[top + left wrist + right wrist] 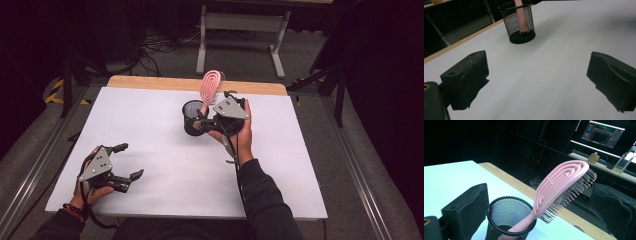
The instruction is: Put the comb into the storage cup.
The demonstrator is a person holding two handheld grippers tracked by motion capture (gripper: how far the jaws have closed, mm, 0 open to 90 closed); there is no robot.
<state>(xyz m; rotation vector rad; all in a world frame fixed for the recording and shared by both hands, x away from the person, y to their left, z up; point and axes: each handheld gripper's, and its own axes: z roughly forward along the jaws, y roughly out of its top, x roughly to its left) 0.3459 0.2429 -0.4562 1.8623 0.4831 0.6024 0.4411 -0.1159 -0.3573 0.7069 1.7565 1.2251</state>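
1. A black mesh cup [192, 118] stands upright on the white table [165, 165], toward the far wooden edge [150, 82].
2. A pink hairbrush [210, 86] stands handle-down inside the cup, its head leaning out over the rim, away from the person.
3. In the right gripper view the brush handle [524, 223] sinks into the cup [509, 220], and the bristles point away from the cup.
4. The right gripper [212, 120] sits just beside the cup, on the near right of it. Its jaws are spread wide, one on either side of the cup and brush, pressing on neither.
5. The left gripper [122, 162] rests well apart from the cup, near the table's front left. Its jaws are spread, with bare table between them.
6. From the left gripper view the cup [520, 23] stands far ahead, the pink handle [523, 21] visible through the mesh.
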